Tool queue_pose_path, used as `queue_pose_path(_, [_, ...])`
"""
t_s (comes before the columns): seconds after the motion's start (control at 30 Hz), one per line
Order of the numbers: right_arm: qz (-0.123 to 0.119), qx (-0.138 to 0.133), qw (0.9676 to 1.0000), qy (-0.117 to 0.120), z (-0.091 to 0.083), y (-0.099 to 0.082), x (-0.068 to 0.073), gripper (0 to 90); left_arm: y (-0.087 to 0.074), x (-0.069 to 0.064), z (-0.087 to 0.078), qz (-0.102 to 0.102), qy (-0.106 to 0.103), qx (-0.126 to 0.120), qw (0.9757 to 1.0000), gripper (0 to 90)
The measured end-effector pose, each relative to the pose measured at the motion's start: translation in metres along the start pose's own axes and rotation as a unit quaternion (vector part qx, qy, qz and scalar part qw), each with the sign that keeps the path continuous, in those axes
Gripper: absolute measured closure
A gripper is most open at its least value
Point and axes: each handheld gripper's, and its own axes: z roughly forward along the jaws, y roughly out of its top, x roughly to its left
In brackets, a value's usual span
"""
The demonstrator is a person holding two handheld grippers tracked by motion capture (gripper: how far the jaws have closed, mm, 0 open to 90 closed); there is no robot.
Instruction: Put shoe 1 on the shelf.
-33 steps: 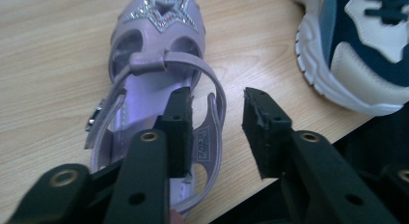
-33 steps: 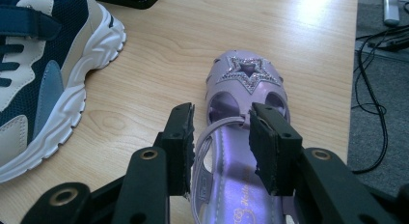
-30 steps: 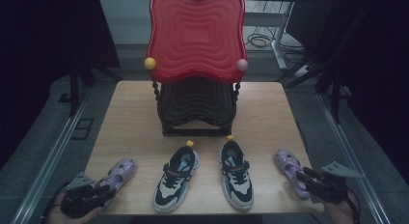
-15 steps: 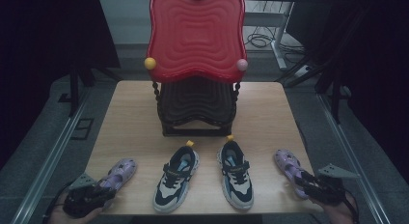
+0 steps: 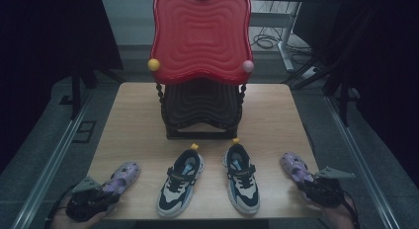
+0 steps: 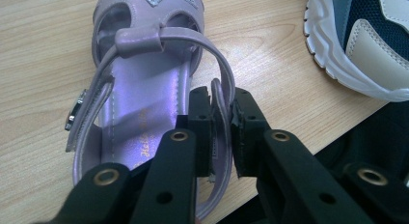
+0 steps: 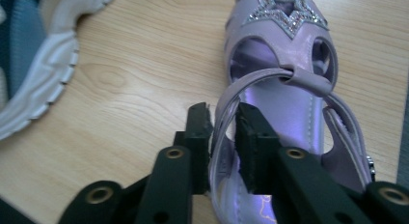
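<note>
two purple sandals (image 5: 121, 175) (image 5: 295, 166) and two sneakers (image 5: 181, 185) (image 5: 241, 175) were counted on one wooden table (image 5: 133, 120). one red-topped rack (image 5: 201, 66) was seen, with one yellow ball (image 5: 153, 64) and one pink ball (image 5: 247, 66).

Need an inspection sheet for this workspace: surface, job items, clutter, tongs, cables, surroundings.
Surface: wooden table, bare between the items.
Job's things: left purple sandal and right purple sandal at the near corners, soles down.
Clutter: two sneakers, left sneaker and right sneaker, between the sandals; red-topped dark rack at the far middle.
Tongs: left tongs pinch the left sandal's heel strap; right tongs have just been closing, with the right sandal's heel strap between the pads, touching both.
Cables: loose cables on the floor beyond the table.
Surroundings: dark drapes on both sides, grey floor, metal rail along the left.
</note>
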Motion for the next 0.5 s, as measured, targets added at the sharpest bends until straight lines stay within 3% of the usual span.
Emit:
queue_pose_path(0.1, [-0.002, 0.005, 1.0000, -0.002, -0.0008, 0.0015, 0.0012, 82.2, -0.0003, 0.0010, -0.0010, -0.001, 0.001, -0.003, 1.0000, 84.8])
queue_pose_path(0.33, [-0.012, 0.001, 0.9999, -0.008, -0.0007, 0.0006, 0.0020, 84.5, -0.0024, 0.0022, -0.0032, -0.008, 0.004, -0.015, 0.9999, 86.3])
queue_pose_path(0.5, [-0.001, -0.012, 0.9999, -0.004, -0.0027, -0.0008, -0.0012, 85.1, -0.0030, 0.0056, -0.0085, -0.018, 0.005, -0.035, 0.9992, 86.7])
